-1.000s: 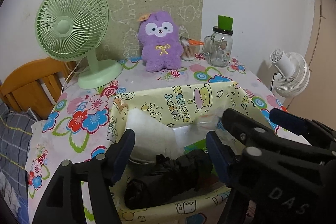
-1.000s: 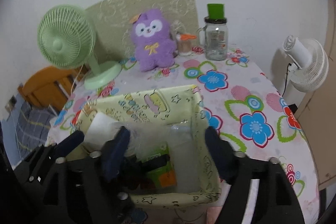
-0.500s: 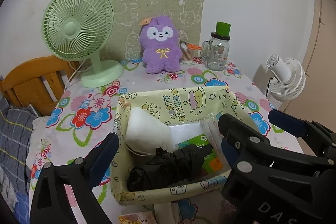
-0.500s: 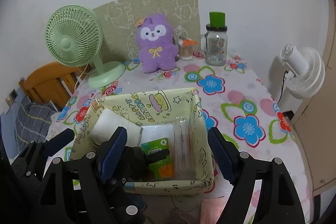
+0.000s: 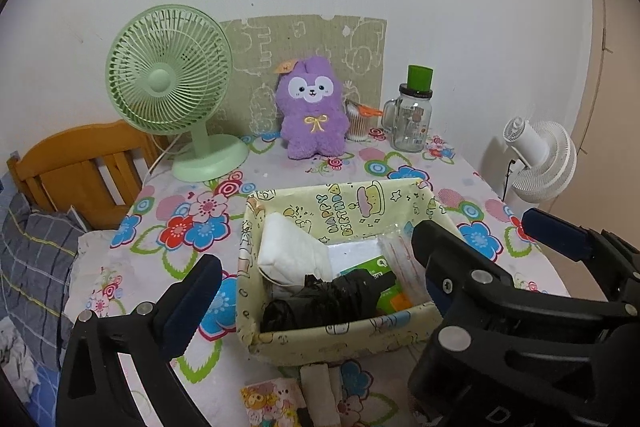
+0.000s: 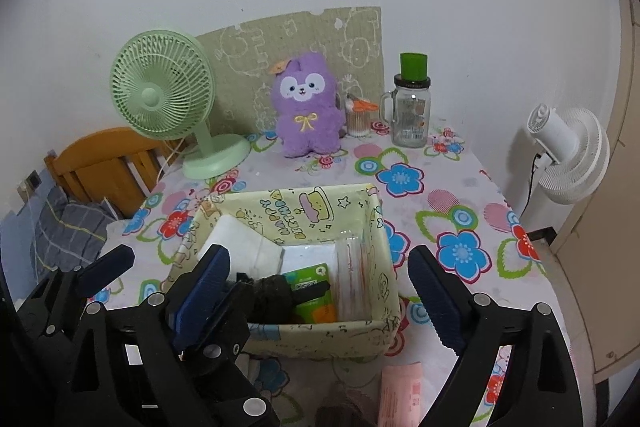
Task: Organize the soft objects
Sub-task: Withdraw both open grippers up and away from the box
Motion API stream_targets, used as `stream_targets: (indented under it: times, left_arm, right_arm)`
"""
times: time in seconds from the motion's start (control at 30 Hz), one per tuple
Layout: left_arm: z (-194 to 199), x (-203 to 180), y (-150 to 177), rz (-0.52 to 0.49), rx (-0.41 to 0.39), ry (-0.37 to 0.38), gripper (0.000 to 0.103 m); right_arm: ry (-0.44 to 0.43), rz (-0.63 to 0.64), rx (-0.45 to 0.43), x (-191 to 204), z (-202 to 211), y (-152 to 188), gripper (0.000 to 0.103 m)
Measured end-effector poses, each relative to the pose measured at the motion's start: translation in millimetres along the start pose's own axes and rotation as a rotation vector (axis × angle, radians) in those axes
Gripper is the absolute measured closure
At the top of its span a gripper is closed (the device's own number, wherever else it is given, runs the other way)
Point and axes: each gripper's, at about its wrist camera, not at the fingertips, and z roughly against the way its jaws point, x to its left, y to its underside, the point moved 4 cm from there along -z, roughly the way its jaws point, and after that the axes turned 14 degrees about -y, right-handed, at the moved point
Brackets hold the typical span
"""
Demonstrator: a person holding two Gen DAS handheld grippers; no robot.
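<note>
Near corner of the fabric storage box (image 6: 320, 341) is hidden behind the left tool (image 6: 160, 263). Below the box, a pink packet (image 6: 400, 391) is cut off by the frame edge; its print is illegible.

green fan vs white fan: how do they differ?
The green fan stands on the table, facing the camera; the white fan stands beyond the table's edge, showing its back. The green fan looks larger in frame. Both have round grilles.
</note>
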Motion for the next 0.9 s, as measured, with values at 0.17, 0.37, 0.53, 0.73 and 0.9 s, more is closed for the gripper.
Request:
stream_targets:
  times: [0.17,0.37,0.53,0.73,0.9]
  left_arm:
    - [16,2,4,0.01,-0.019,-0.002,0.0]
    - [33,3,10,0.016,-0.046,-0.011,0.0]
    - [47,0,18,0.013,-0.06,-0.007,0.0]
    - [63,-3,28,0.008,-0.072,-0.011,0.0]
    - [73,-5,37,0.014,-0.077,-0.016,0.0]
  right_arm:
    - [-0.004,0.013,-0.021,5,15,3,0.007]
    - [-0.003,0.032,-0.045,11,34,10,0.005]
    - [0.004,0.039,-0.067,13,51,19,0.003]
    - [-0.009,0.049,-0.072,16,65,29,0.003]
    - [-0.018,0.052,-0.083,18,76,39,0.003]
